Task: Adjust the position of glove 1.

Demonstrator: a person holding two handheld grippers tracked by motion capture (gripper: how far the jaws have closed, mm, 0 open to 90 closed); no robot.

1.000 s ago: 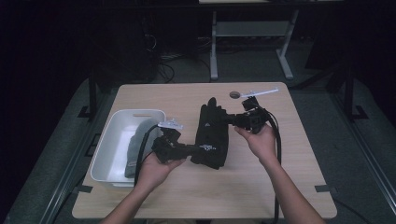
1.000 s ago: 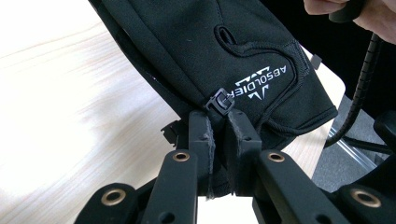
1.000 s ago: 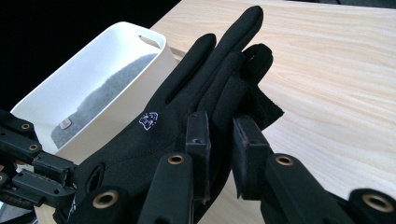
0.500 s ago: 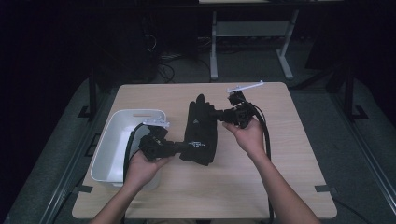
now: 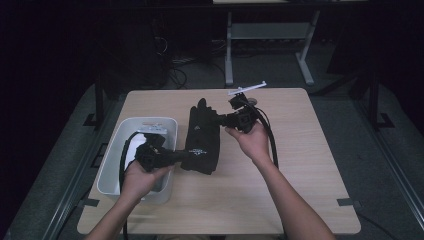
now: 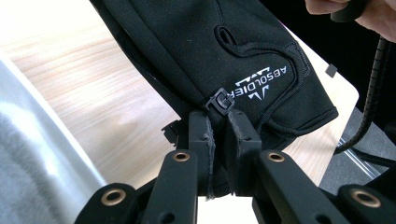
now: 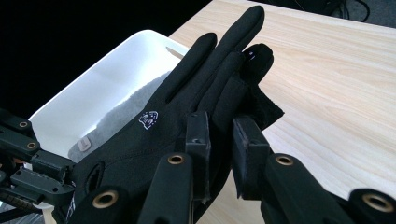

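At your left stood one white bin (image 5: 116, 150) holding grey cloth (image 7: 116, 109). Your left gripper (image 5: 181, 155) clenched the cuff of one black glove (image 5: 202, 137) held over the table (image 5: 300, 165); your right gripper (image 5: 221, 120) clamped its finger end.

glove (image 6: 224, 51) fingers cut off by left gripper view's top edge, white bin (image 7: 116, 70) partly hidden behind glove
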